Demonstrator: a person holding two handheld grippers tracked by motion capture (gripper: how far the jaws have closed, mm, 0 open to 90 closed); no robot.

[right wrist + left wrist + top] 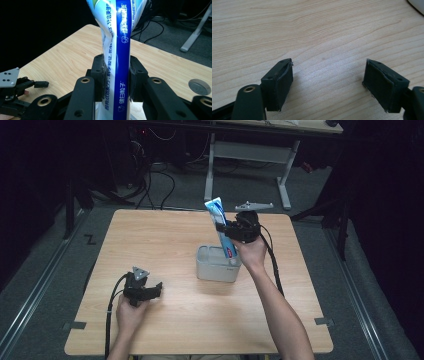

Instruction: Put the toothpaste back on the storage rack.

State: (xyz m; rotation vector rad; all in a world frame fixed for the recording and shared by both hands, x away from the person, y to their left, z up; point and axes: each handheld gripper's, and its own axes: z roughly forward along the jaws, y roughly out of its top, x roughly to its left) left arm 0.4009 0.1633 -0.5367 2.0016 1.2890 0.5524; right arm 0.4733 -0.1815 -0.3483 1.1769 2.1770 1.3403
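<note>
The right tongs [116, 75] pinch the toothpaste tube [220, 225] mid-body, its lower end inside the grey holder [216, 270]; likely light, soft, slick, so grip its flat faces; left tongs [328, 83] spread, idle over the surface [165, 235]

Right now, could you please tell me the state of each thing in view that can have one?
Toothpaste tube: upright, slightly tilted, lower end inside the container, clamped at mid-height.
Grey container: upright on the table, open-topped, holding the tube's lower end.
Right gripper: shut on the toothpaste tube, pads pressing both sides.
Left gripper: open, nothing between its jaws, low over the wooden table.
</note>
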